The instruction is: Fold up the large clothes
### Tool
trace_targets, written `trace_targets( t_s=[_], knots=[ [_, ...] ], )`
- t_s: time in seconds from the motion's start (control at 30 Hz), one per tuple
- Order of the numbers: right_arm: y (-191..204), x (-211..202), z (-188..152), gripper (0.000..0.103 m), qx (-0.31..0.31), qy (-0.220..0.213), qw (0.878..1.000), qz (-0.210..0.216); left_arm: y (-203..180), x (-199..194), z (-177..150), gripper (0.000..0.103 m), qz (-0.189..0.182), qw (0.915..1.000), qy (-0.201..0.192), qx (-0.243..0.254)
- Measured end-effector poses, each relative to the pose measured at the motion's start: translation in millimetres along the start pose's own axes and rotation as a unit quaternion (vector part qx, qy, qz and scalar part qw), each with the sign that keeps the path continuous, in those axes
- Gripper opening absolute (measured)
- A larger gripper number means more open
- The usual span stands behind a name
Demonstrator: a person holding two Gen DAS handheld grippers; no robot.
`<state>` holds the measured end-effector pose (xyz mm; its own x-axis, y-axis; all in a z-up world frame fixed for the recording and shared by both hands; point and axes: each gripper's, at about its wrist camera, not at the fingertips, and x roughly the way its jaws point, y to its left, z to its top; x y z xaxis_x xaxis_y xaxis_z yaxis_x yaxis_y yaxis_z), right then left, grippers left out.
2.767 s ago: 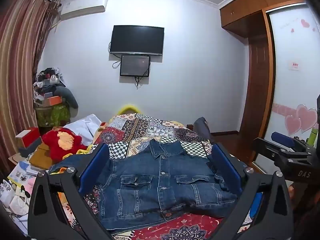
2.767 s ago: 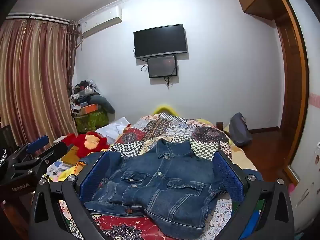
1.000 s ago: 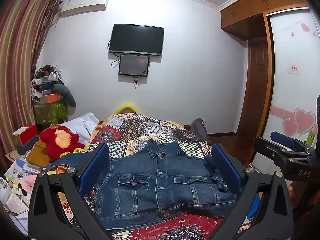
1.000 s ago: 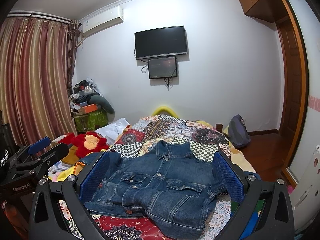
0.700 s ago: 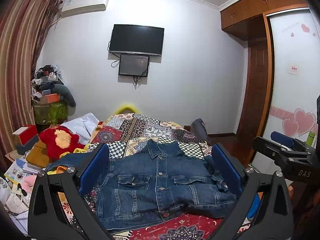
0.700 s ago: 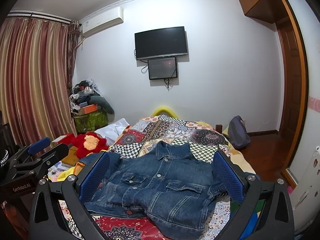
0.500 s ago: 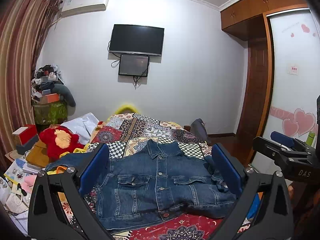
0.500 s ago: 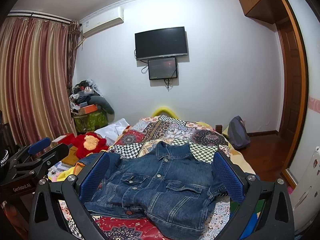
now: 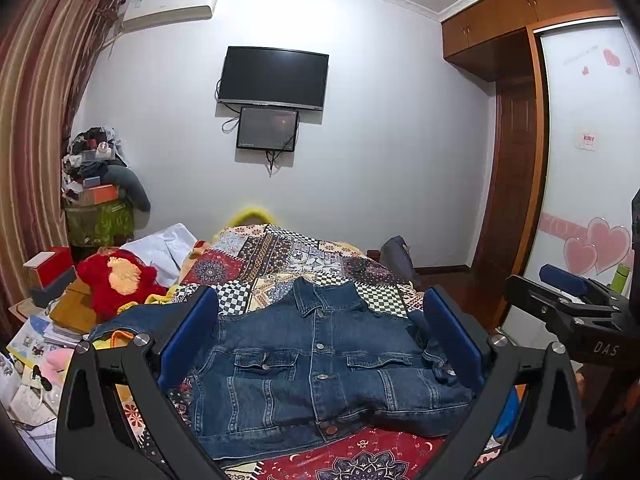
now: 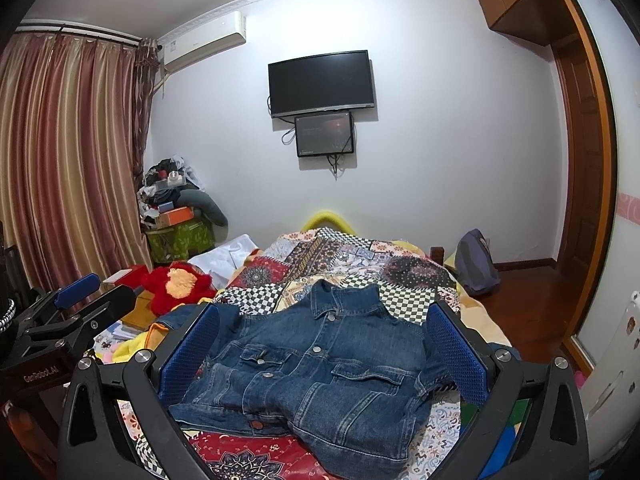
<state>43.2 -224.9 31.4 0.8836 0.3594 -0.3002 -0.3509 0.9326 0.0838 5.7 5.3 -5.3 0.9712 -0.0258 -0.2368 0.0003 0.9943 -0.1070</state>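
Right now your left tool (image 9: pixel 320 336) hangs above the near end of the bed (image 9: pixel 280 256) with its blue-padded fingers (image 9: pixel 188 336) spread wide and nothing between them. Your right tool (image 10: pixel 322 344) is the same: fingers (image 10: pixel 456 354) held far apart, gripping nothing, hovering short of the cloth. In the left wrist view you can see the right tool off at the right edge, and in the right wrist view the left tool shows at the left edge, so the two are held side by side and well apart.

Between both pairs of fingers you look down on the denim jacket (image 9: pixel 316 364). It lies front up and buttoned on the patchwork quilt (image 10: pixel 340 256), collar (image 10: pixel 344 300) pointing toward the far wall and hem toward you. Its chest pockets face up. One sleeve (image 9: pixel 132 320) stretches out toward the left edge of the bed; the other sleeve (image 9: pixel 432 348) is bunched against the jacket's right side. The hem is rumpled, not flat.

Beside the bed on the left sits a red plush toy (image 10: pixel 178 284), with a white cloth (image 10: pixel 228 256) just behind it. A dark television (image 9: pixel 274 78) hangs on the far wall with a smaller screen (image 9: pixel 267 129) touching its lower edge. A grey backpack (image 10: pixel 476 262) rests on the floor to the right of the bed.
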Motion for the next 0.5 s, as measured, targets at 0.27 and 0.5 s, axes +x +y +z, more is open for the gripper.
trace_targets(
  t_s=[0.27, 0.5],
  knots=[
    [1.4, 15.1, -6.0, 0.103, -0.002, 0.013, 1.0, -0.001, 6.6, 11.8, -2.5, 0.103, 0.003, 1.0, 0.009, -0.003],
    [3.0, 47.0, -11.6, 0.103, 0.0, 0.037, 0.999, -0.002, 23.8, 36.7, -6.4, 0.103, 0.009, 0.9995, 0.029, -0.008]
  ],
)
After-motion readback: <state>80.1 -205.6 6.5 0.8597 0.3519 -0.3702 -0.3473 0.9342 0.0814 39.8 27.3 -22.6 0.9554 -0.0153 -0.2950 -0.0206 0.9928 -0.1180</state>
